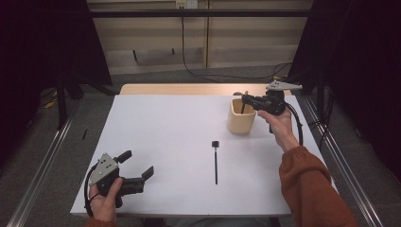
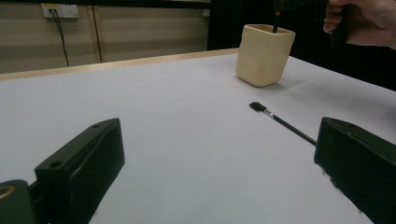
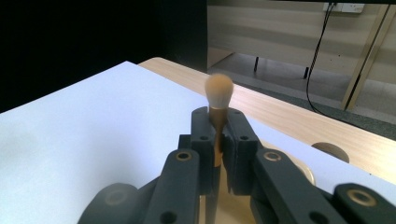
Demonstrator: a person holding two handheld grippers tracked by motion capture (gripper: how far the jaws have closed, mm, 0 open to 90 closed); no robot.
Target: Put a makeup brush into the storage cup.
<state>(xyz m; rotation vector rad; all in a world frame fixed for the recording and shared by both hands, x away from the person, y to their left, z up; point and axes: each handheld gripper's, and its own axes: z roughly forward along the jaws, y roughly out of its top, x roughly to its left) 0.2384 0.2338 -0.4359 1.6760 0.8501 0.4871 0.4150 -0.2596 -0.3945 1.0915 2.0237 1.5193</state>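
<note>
My right gripper (image 1: 242,98) hovers over a cream cup (image 1: 241,118) at the table's back right, shut on a thin brush (image 1: 243,107) that stands upright with its handle reaching down into the cup. In the right gripper view the jaws of the right gripper (image 3: 218,126) clamp the brush's stem just below its tan bristle head (image 3: 219,91). A second brush (image 1: 215,161), black, lies flat on the white table in front of the cup. My left gripper (image 1: 138,163) rests near the front left, open, with nothing between its jaws. Its own view looks across at the black brush (image 2: 280,121) and the cup (image 2: 264,56).
The white tabletop (image 1: 165,142) ends in a wooden strip (image 1: 189,89) along its far edge. Metal rails (image 1: 47,161) run along both sides of the table. Cables (image 1: 208,73) lie on the floor behind it. Dark curtains flank the scene.
</note>
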